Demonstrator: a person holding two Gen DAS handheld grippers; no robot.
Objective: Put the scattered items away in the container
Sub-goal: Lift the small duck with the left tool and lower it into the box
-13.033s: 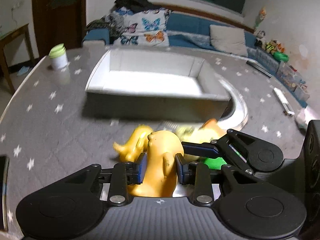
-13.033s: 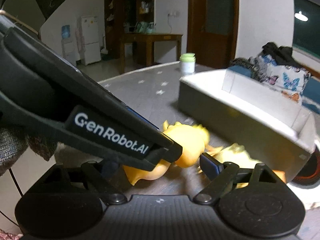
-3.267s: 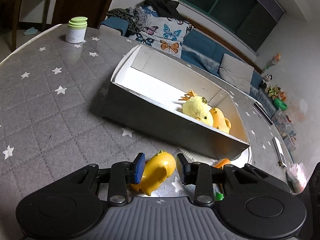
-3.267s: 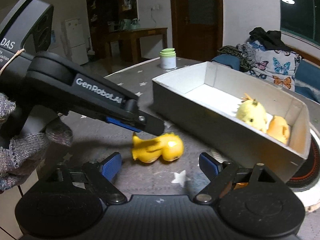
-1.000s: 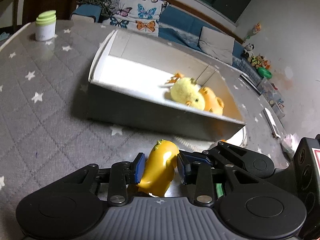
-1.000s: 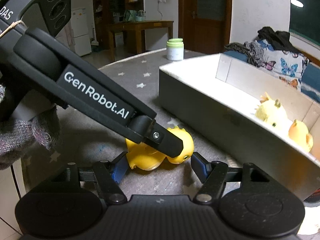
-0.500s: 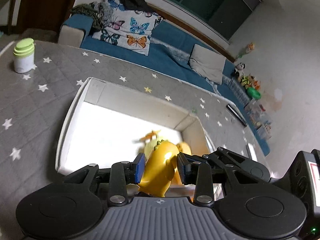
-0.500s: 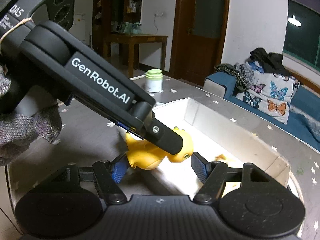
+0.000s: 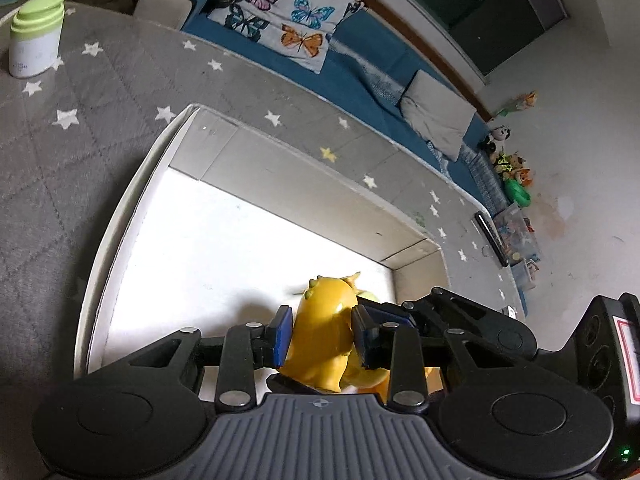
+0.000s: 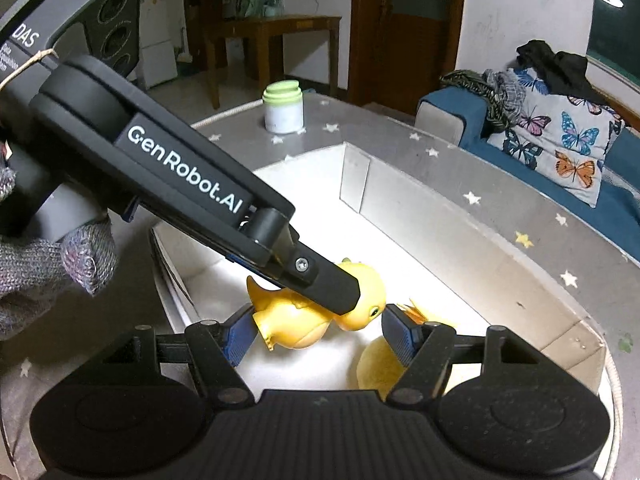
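My left gripper (image 9: pixel 322 336) is shut on a yellow toy dinosaur (image 9: pixel 326 328) and holds it above the floor of the white box (image 9: pixel 120 216), near its right end. In the right wrist view the same dinosaur (image 10: pixel 296 324) hangs between my right gripper's (image 10: pixel 316 334) open pads, which flank its two ends, with the left gripper's finger (image 10: pixel 316 276) across it. A yellow plush chick (image 10: pixel 380 364) lies on the box (image 10: pixel 500 264) floor below, partly hidden.
A white jar with a green lid (image 9: pixel 34 36) (image 10: pixel 283 106) stands on the grey star-patterned table (image 9: pixel 72 128) left of the box. A blue sofa with a butterfly cushion (image 9: pixel 288 20) lies behind. A remote (image 9: pixel 490 238) rests at the table's far right.
My left gripper has carried the dinosaur up from the table and over the box wall, now lower inside the box. The right gripper moved along with it, still open.
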